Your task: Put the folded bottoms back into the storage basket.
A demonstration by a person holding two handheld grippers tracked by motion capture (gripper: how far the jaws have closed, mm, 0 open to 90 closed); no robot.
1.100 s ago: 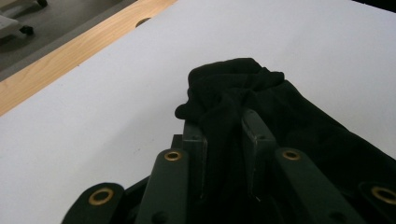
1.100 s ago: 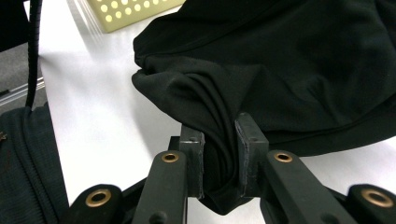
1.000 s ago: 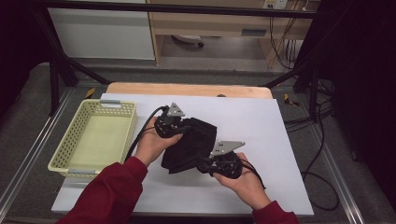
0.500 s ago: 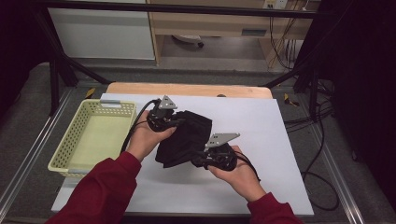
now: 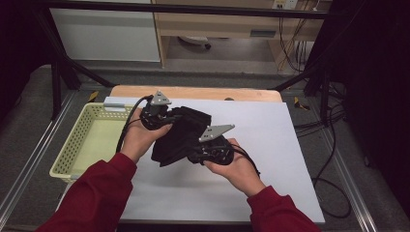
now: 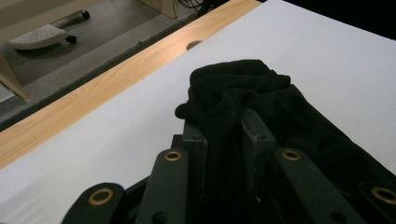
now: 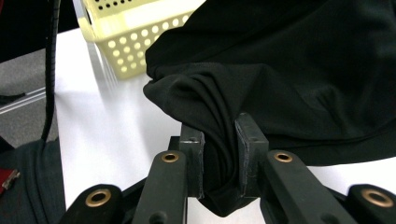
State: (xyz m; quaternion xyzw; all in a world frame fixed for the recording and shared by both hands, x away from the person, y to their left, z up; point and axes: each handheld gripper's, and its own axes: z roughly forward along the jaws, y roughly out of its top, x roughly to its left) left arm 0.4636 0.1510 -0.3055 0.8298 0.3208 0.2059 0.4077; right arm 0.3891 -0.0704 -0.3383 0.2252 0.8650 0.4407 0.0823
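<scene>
The black cloth [image 5: 181, 135] is a soft, plain dark fabric, without any pattern. It is bunched and folded, not spread flat, and it makes a thick bundle with many wrinkles. It hangs a little above the white table top [image 5: 270, 145], near the middle, closer to the left edge than to the right edge, and its lower end droops down toward the near edge. One gathered end is pinched at the far left side of the bundle, and there the cloth [image 6: 261, 107] bulges in a rounded lump. Another gathered fold [image 7: 219, 121] is pinched at the near right side.
</scene>
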